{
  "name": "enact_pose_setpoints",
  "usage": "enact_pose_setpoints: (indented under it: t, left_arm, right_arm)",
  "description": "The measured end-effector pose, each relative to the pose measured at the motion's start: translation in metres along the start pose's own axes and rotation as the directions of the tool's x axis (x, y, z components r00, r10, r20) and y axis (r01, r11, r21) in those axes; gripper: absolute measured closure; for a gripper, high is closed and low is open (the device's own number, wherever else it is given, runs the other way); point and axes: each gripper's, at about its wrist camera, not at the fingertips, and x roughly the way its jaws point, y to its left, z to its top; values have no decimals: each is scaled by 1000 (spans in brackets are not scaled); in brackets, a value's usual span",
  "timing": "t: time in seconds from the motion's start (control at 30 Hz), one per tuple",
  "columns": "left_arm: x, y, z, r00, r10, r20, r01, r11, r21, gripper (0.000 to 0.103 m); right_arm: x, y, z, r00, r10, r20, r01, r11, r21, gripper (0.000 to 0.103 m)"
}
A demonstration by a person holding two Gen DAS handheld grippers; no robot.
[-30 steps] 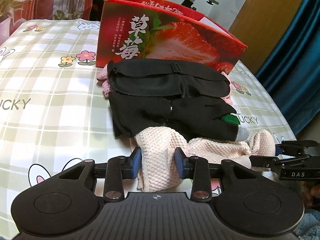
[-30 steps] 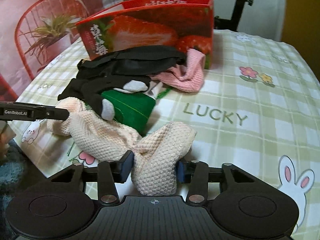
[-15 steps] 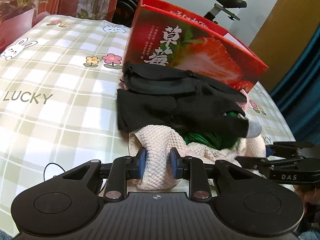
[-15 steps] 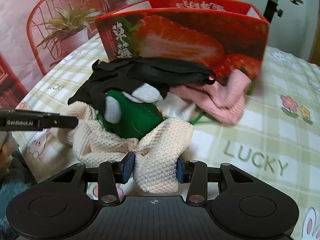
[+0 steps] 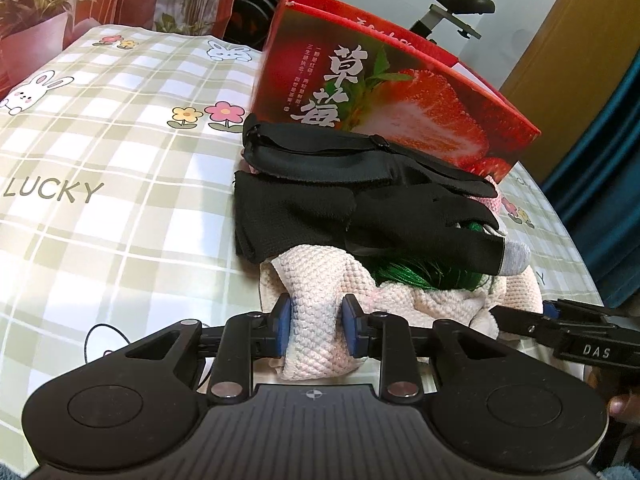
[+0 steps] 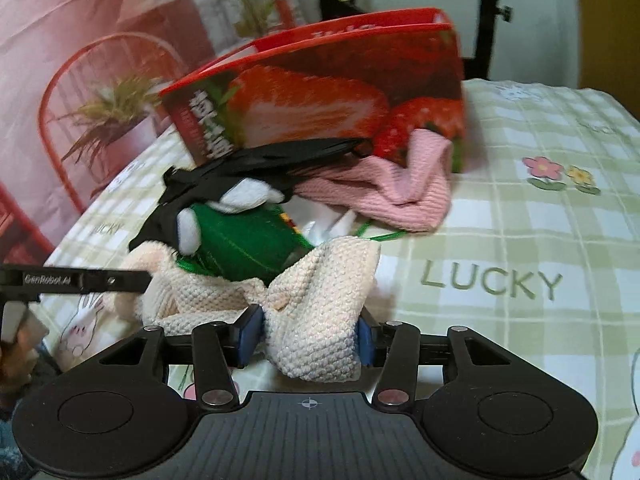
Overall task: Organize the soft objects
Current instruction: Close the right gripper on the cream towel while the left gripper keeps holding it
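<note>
A cream waffle-knit cloth point(image 5: 320, 280) lies at the near edge of a heap of soft things. My left gripper point(image 5: 316, 328) is shut on one bunched end of it, with its jaws easing open. At the other end point(image 6: 320, 280), my right gripper point(image 6: 308, 336) holds a bunched fold between its pads, jaws also opening. On the cloth rests a green item point(image 6: 248, 240), under a black glove point(image 5: 360, 216) with grey fingertips. A black eye mask point(image 5: 320, 156) tops the heap, and a pink cloth point(image 6: 400, 192) lies behind it.
A red strawberry-print box point(image 5: 400, 92) stands open-topped right behind the heap. The checked tablecloth point(image 5: 120, 200) stretches bare to the left of it, and to the right in the right wrist view. A potted plant, a red chair and an exercise bike stand beyond the table.
The left jaws have narrowed on the cream cloth. The cloth's ends have bunched up, and the green item now shows under the black glove. The box looms closer in both views.
</note>
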Motion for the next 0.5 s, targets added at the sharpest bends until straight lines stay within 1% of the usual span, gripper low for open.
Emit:
enact_pose_setpoints:
  t: [0.1, 0.2, 0.5]
  left_arm:
    - [1, 0, -1, 1000, 1, 1, -1, 1000, 3, 73]
    - [1, 0, -1, 1000, 2, 2, -2, 1000, 6, 73]
    - [0, -1, -1, 1000, 0, 2, 0, 1000, 3, 73]
  right_arm:
    - [-3, -4, 0, 1000, -18, 20, 18, 999, 28, 58]
    - [-9, -7, -1, 999, -19, 49, 17, 999, 49, 58]
    - [-16, -13, -2, 998, -27, 64, 21, 996, 87, 58]
